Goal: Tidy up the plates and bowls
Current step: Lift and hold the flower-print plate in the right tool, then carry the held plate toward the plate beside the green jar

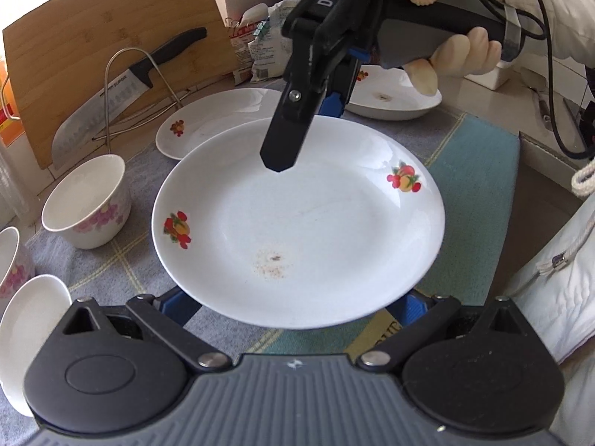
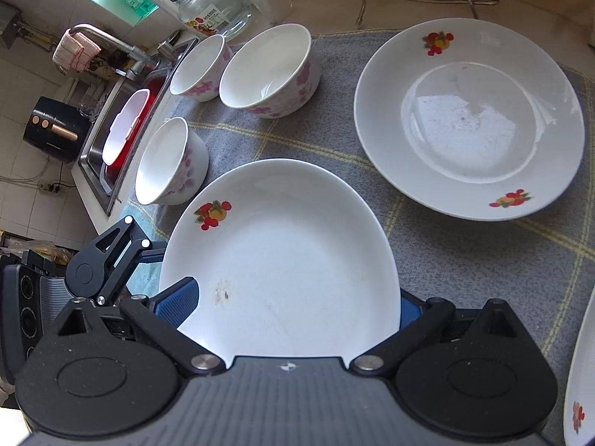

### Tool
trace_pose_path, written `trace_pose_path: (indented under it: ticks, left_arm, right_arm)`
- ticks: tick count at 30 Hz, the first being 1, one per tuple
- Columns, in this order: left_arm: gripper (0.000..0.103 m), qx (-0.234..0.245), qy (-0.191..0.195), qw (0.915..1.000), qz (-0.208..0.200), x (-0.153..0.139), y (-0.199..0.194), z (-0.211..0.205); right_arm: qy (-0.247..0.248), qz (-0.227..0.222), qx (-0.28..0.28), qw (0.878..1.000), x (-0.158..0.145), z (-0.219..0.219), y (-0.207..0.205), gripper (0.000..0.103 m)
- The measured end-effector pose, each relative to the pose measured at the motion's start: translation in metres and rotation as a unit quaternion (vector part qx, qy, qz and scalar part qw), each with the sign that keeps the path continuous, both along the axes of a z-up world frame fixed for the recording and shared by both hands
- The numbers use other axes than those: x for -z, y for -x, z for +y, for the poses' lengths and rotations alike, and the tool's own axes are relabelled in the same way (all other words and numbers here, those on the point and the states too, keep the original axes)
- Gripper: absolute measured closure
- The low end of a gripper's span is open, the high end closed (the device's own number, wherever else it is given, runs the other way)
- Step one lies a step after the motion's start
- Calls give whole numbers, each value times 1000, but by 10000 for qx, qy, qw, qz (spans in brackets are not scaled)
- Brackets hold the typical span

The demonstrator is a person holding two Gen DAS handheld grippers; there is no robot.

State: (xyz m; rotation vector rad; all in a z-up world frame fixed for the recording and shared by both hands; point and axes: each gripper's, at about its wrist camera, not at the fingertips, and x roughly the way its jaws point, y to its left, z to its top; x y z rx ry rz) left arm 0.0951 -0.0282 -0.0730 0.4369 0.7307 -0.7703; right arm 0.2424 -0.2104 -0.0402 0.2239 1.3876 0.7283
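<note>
Plate (image 1: 297, 223) hangs above the worktop (image 2: 465, 260), both my tools clamped on opposite rims, left tool (image 1: 297, 308), right tool (image 1: 316, 100), keeping it level for stacking.

home kitchen: sink (image 2: 111, 148), tap (image 2: 111, 42), knife (image 1: 122, 89), cutting board (image 1: 111, 18).

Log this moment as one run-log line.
left gripper: at plate near rim, grip unclear | right gripper: at far rim | other plate, three bowls: on cloth
</note>
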Motion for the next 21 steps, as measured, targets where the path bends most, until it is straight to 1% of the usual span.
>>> trace_pose_path:
  ticks: [8,21]
  left_arm:
    - [2,296,35,9995,-74,-7,-9,-33]
    - [2,734,58,9972,-106,-11,-28,-92]
  right_arm:
    - [-2,-115,307,9995,-10,-42,3,0]
    - [-51,-205,843,9962,-15,-111,6,0]
